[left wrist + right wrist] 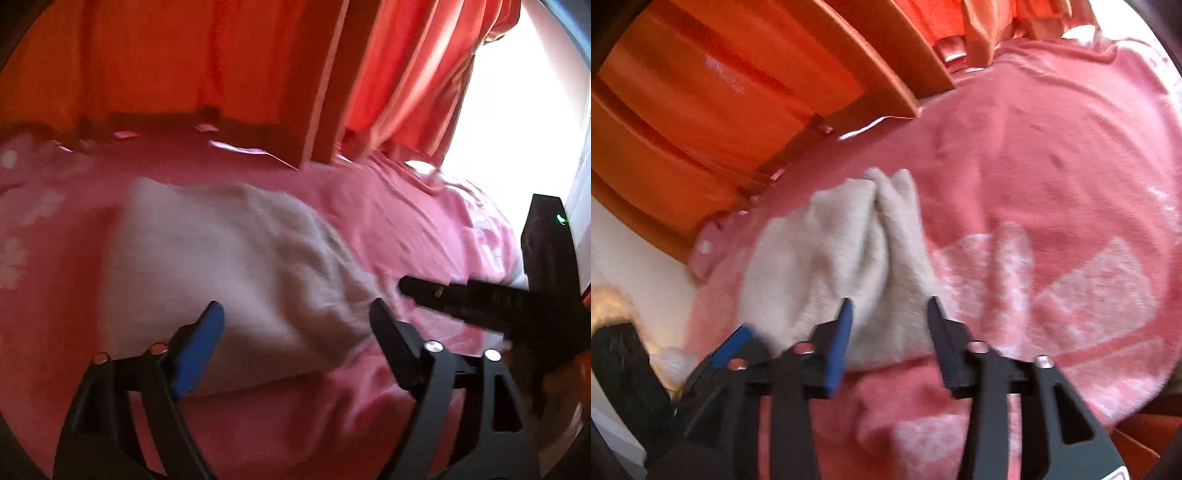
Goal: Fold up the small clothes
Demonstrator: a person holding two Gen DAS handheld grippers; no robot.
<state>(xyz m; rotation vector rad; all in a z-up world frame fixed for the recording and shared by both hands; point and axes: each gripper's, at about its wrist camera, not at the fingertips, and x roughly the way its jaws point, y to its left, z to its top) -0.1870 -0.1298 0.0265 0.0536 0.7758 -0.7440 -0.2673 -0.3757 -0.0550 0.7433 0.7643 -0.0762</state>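
Pink bedspread carries a folded white cloth; both tools, left tool and right tool, tilt downward over it (spread, pinching nothing).

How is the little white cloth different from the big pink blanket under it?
The white cloth is small, while the pink blanket spreads across nearly the whole view. The white cloth is plain, while the pink blanket has pale white patterns on it. The white cloth is bunched with a deep crease down its middle, while the pink blanket lies mostly flat with small wrinkles. The cloth sits on top; the blanket lies underneath. Both look soft and fuzzy.
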